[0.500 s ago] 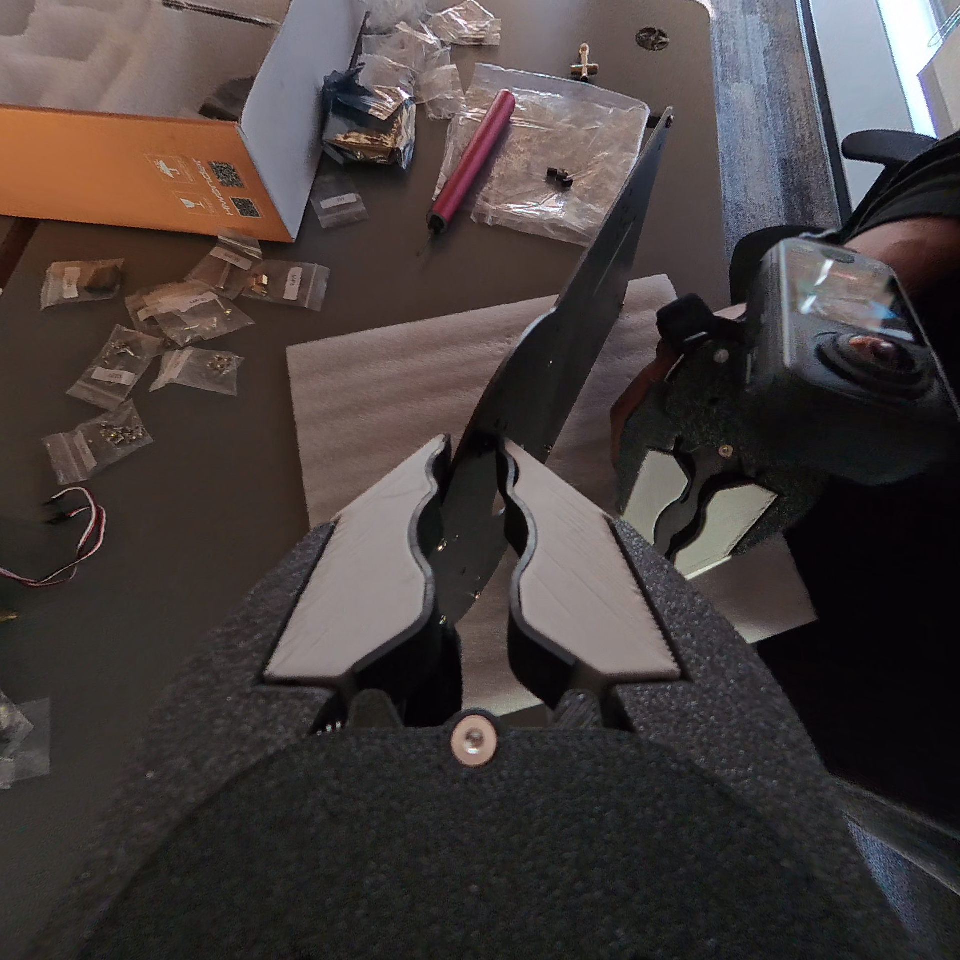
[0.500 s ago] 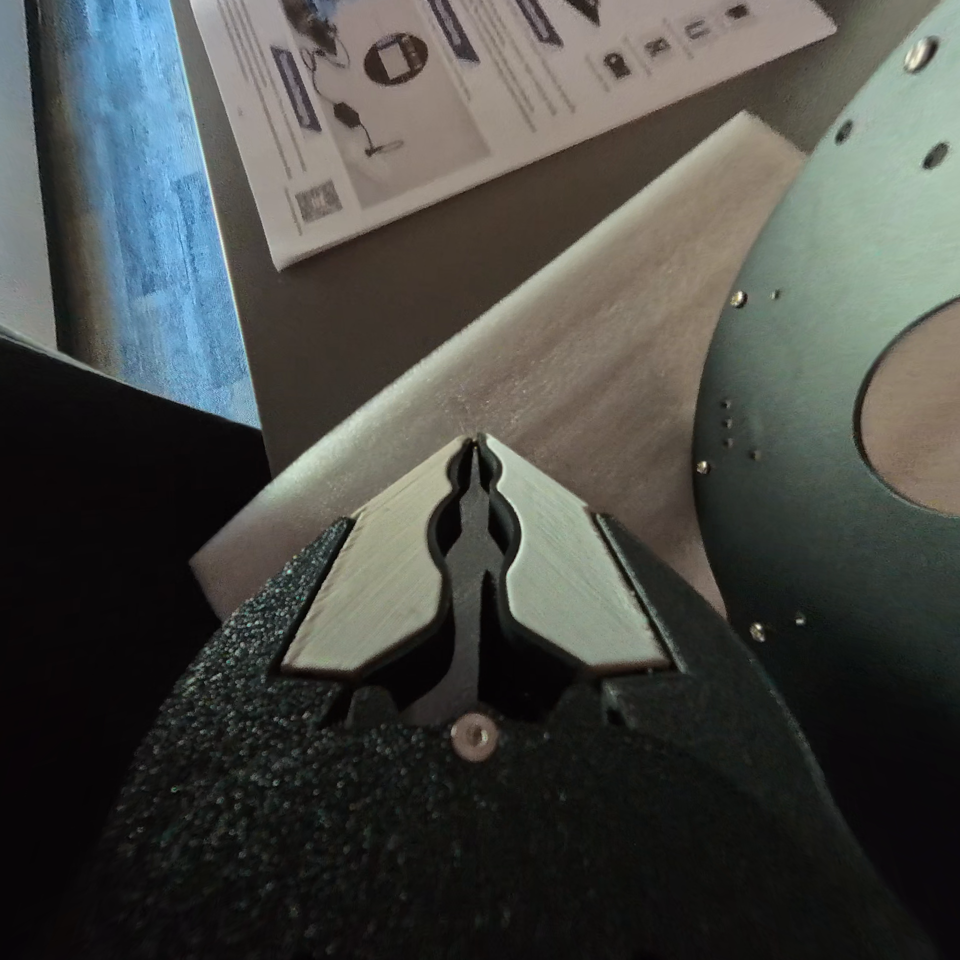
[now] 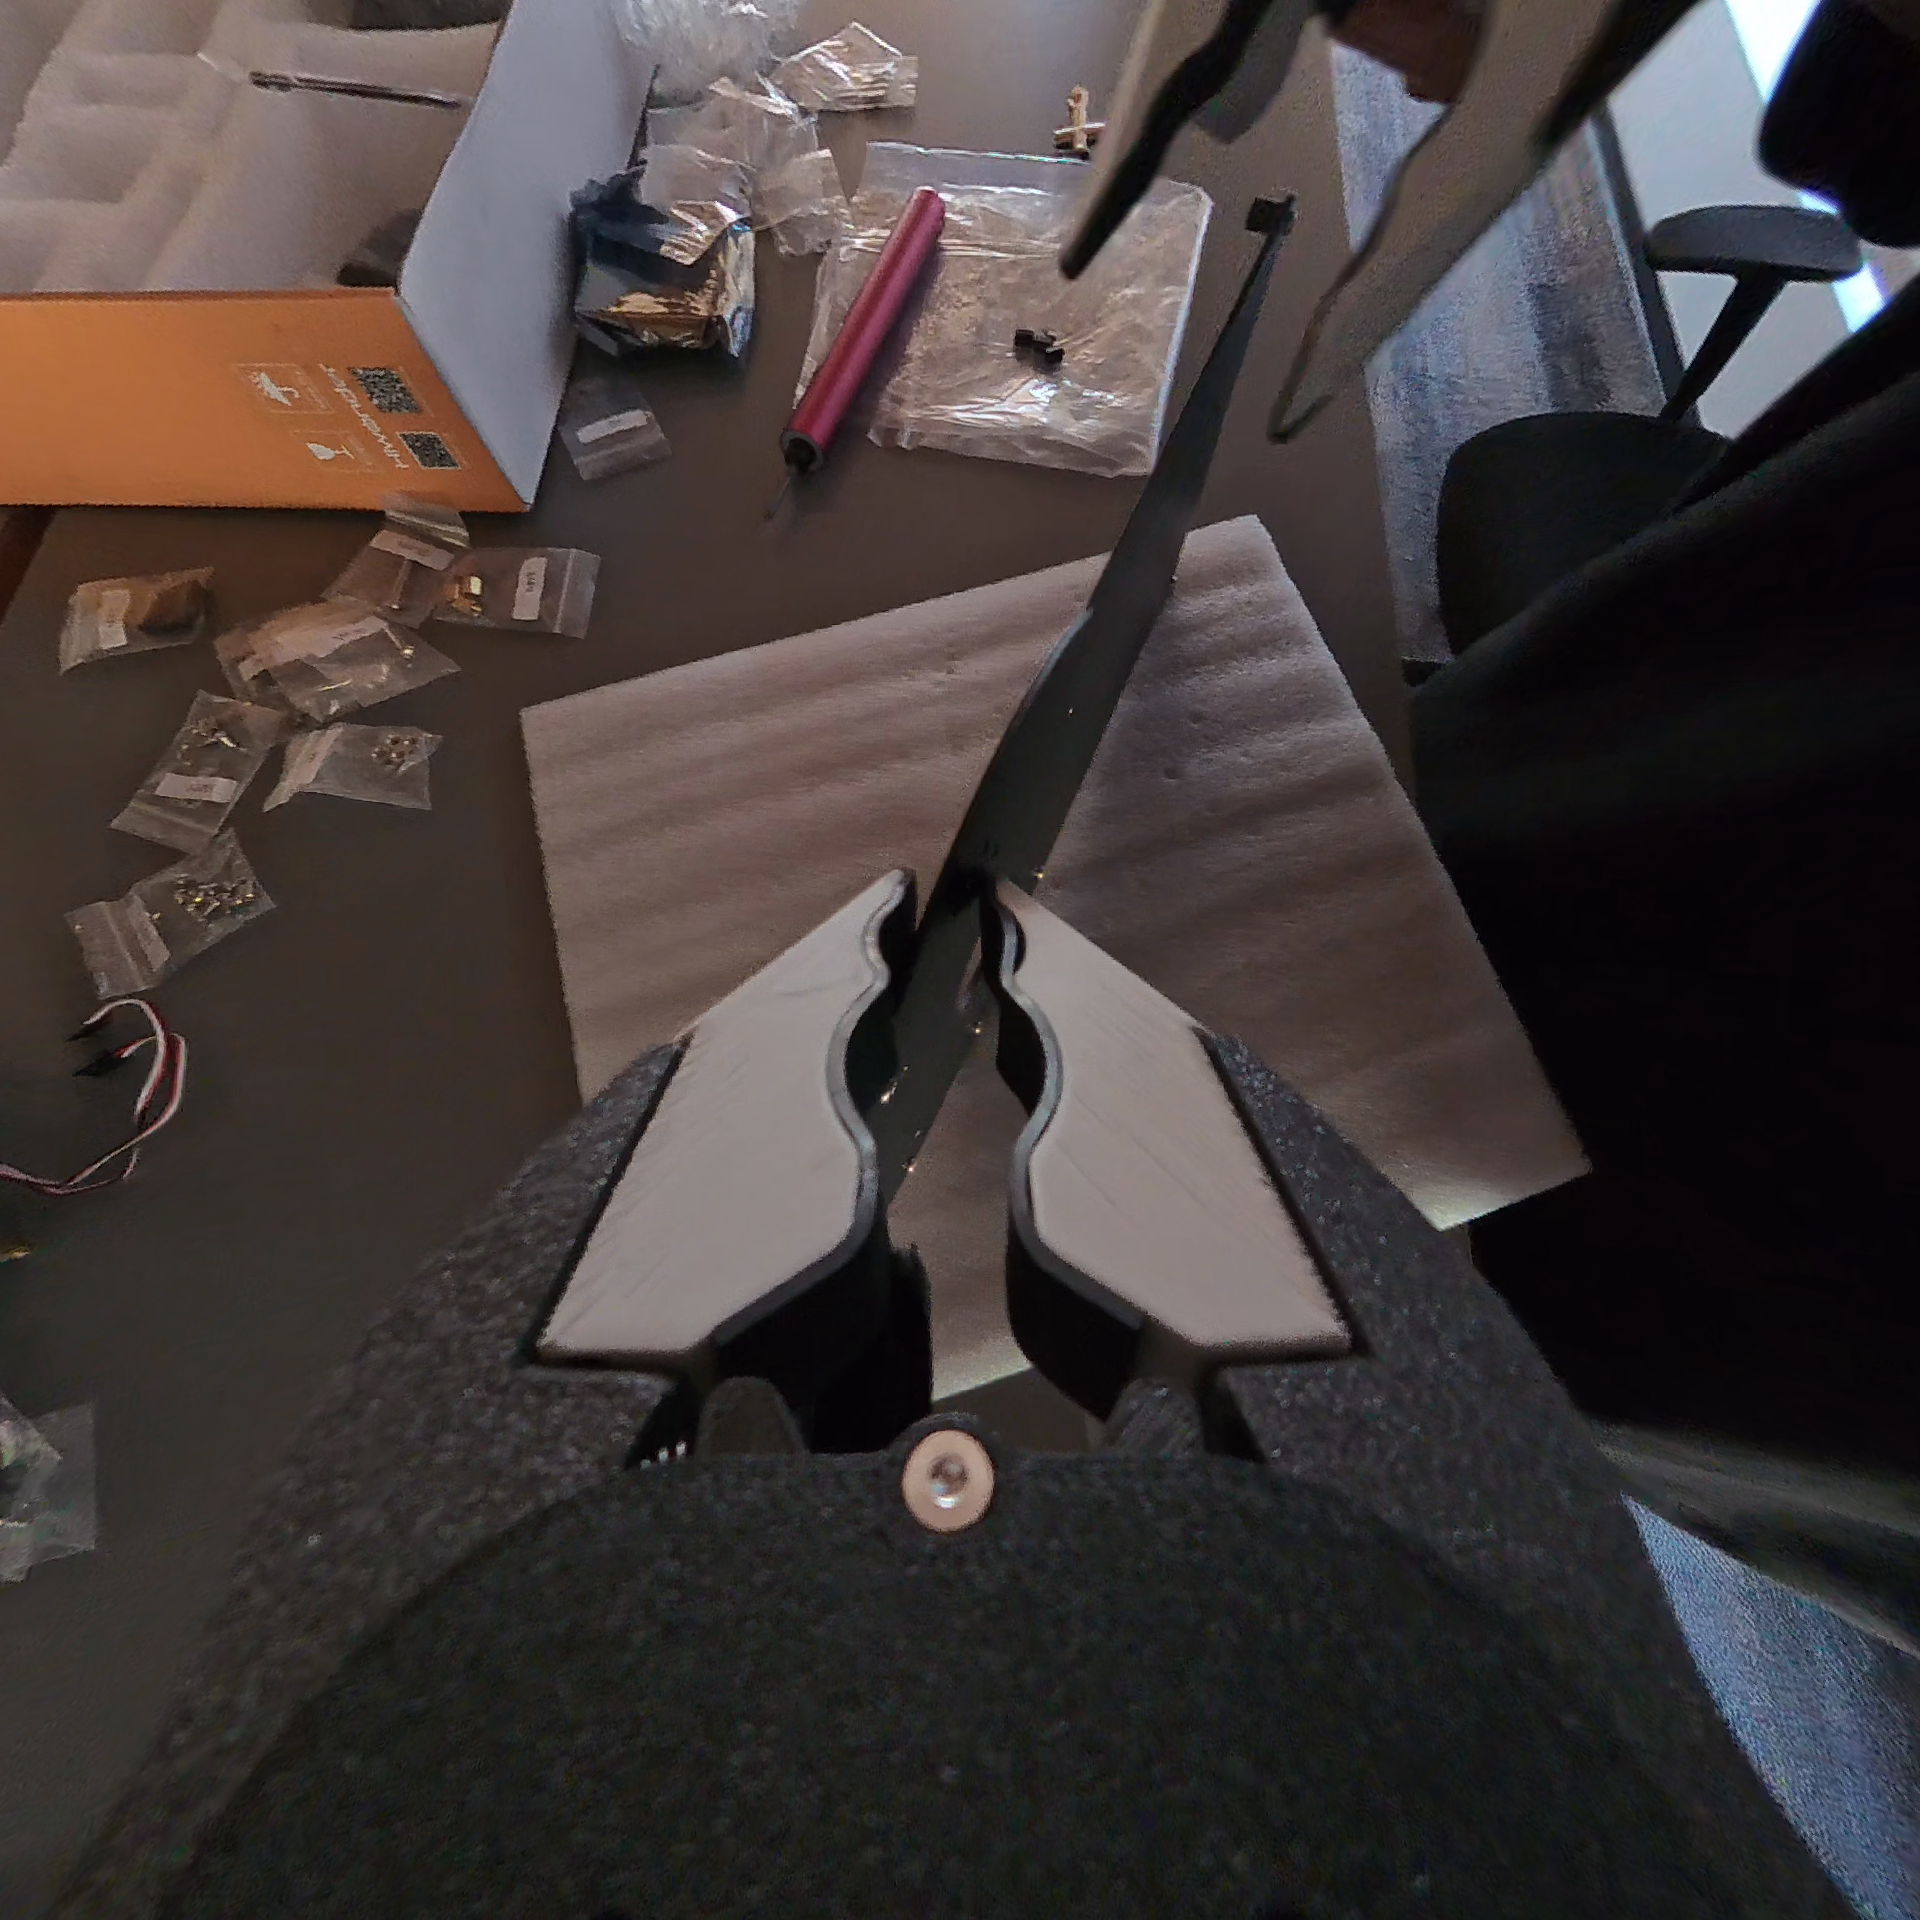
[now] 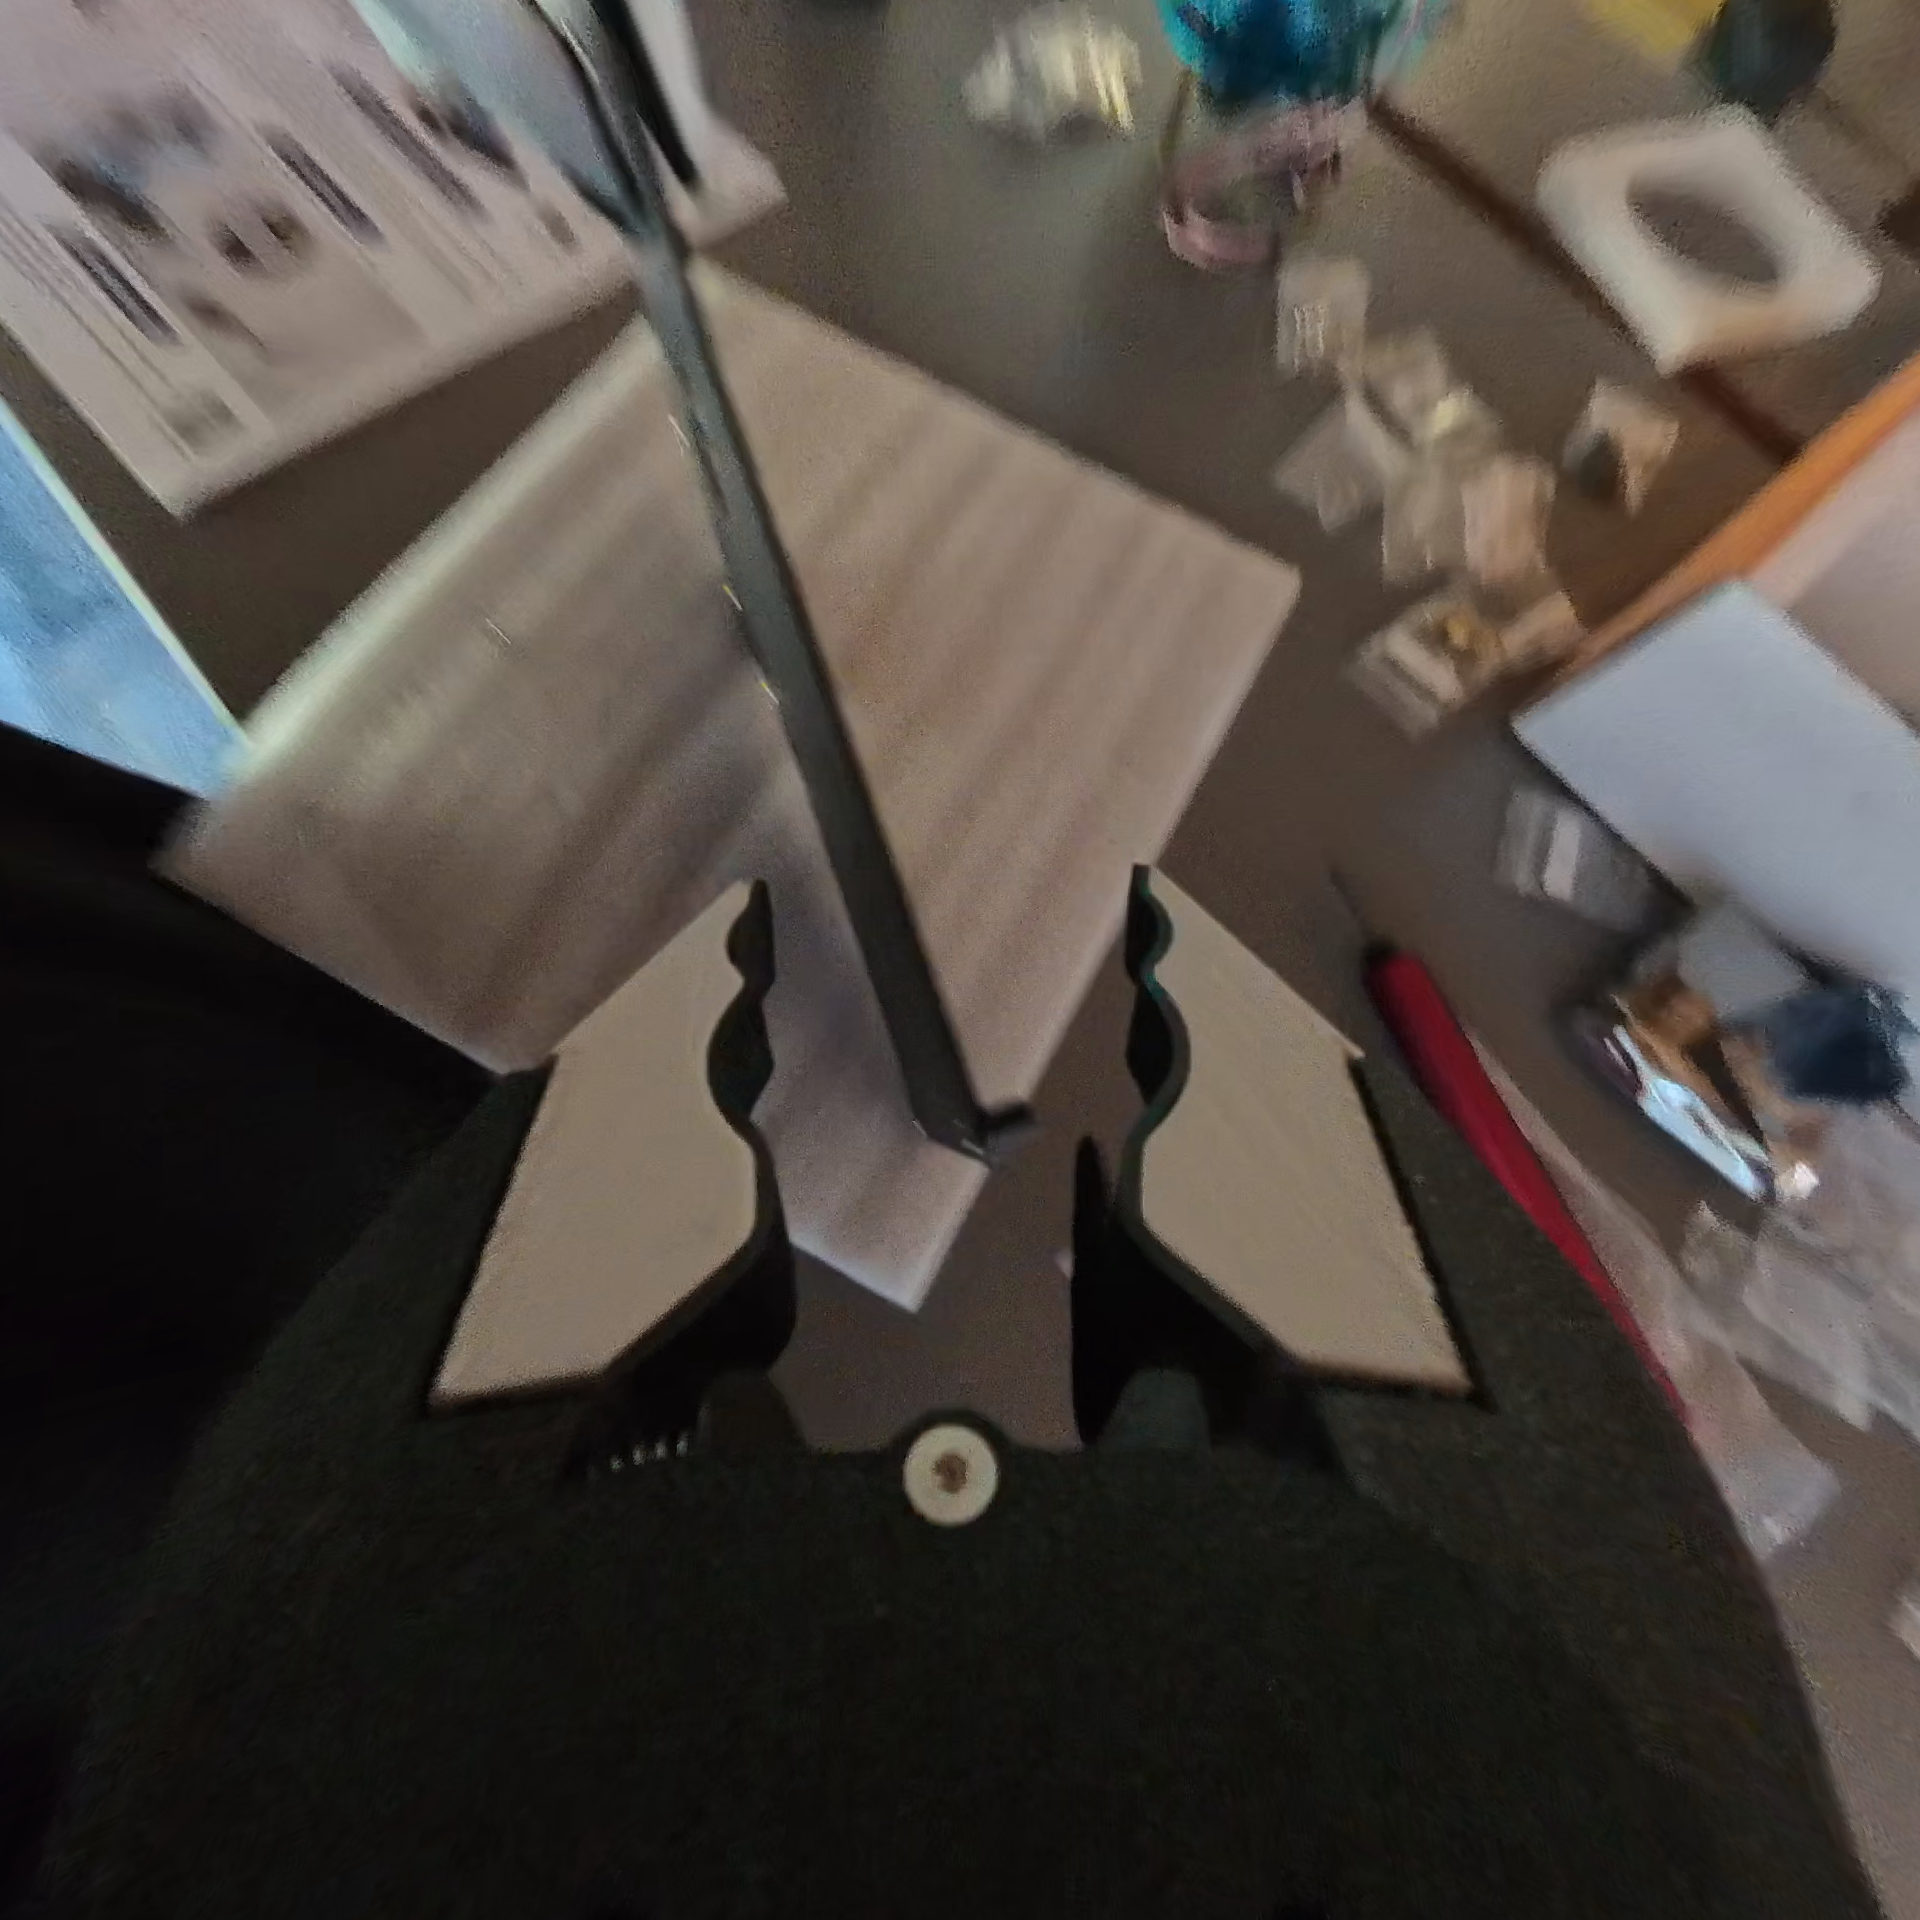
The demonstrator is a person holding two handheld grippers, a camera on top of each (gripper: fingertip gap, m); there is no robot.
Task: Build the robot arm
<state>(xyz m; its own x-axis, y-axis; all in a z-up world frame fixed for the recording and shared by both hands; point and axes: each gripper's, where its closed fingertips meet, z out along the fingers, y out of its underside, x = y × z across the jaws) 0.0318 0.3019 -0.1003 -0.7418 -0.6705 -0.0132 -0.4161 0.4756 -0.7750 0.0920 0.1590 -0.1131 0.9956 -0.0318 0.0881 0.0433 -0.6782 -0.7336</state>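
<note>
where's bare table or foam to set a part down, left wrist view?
Free: the foam sheet left of the black plate held edge-on by the left gripper, and dark table between the foam and the small bags. Crowded: along the orange box, around the red tool and clear bag. The open right gripper hangs over the far corner.

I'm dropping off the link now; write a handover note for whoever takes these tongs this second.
Left tongs: shut on the black plate, held edge-on over the foam sheet.
Right tongs: open, with the plate's far end inside their gap. No contact is visible, and that view is blurred.
On the table, beyond the sheet: red screwdriver, small parts bags, orange box.
</note>
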